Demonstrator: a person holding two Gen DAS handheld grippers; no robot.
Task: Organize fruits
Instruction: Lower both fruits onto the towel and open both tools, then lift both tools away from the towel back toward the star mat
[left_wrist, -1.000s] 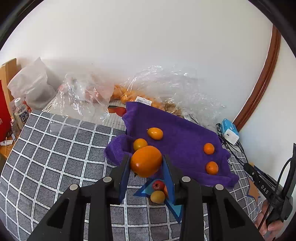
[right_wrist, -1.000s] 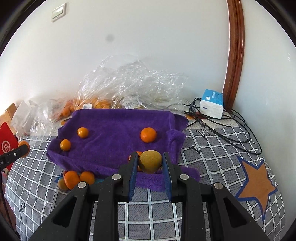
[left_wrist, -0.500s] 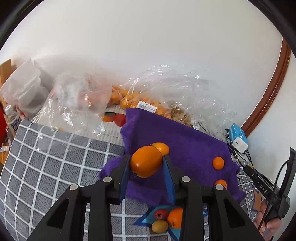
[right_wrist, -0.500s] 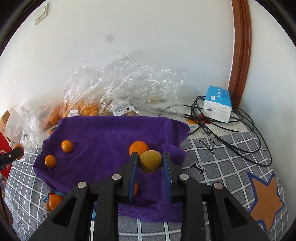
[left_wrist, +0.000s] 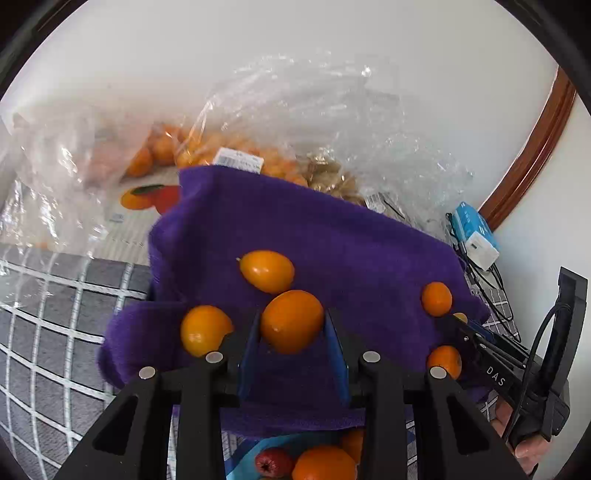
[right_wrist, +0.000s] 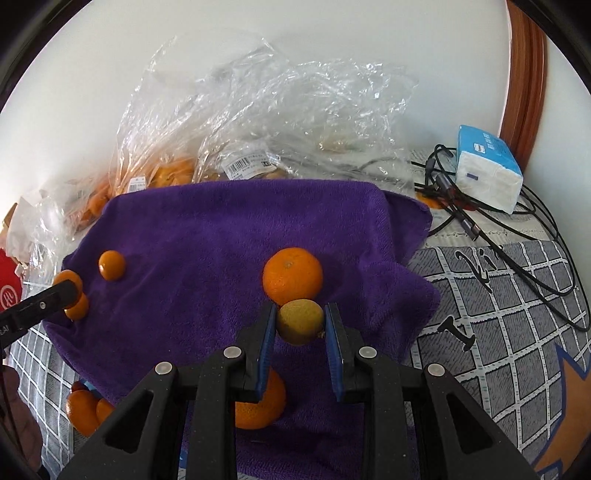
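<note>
Legibly, only a few marks can be read: "DAS" in white on the black body of the right gripper (left_wrist: 466, 334) as the left wrist view shows it, and barcode stickers on the clear plastic bags (right_wrist: 258, 110) whose print is too small to make out. The bags lie crumpled against the white wall (right_wrist: 295, 37) and hold small orange fruits and some brownish ones.

Both tools are closed on fruit. The left gripper (left_wrist: 291, 325) clamps an oval orange kumquat (left_wrist: 291, 320) between its blue pads, above the purple towel (left_wrist: 332, 236). The right gripper (right_wrist: 301, 325) squeezes a yellow-green citrus (right_wrist: 300, 320), just in front of a round mandarin (right_wrist: 292, 276) lying on the towel.

More fruit sits on the towel: a second kumquat (left_wrist: 267, 270), a third (left_wrist: 205, 329) beside the left finger, and another mandarin (right_wrist: 258, 404) partly under the right tool. Off the near edge are an orange and a small red fruit (left_wrist: 273, 461).

The towel covers a grey checked blanket (right_wrist: 517, 295) with an orange star. A blue-and-white tissue pack (right_wrist: 487, 168) and black cables (right_wrist: 480, 218) lie by the brown wooden trim (right_wrist: 524, 74).
</note>
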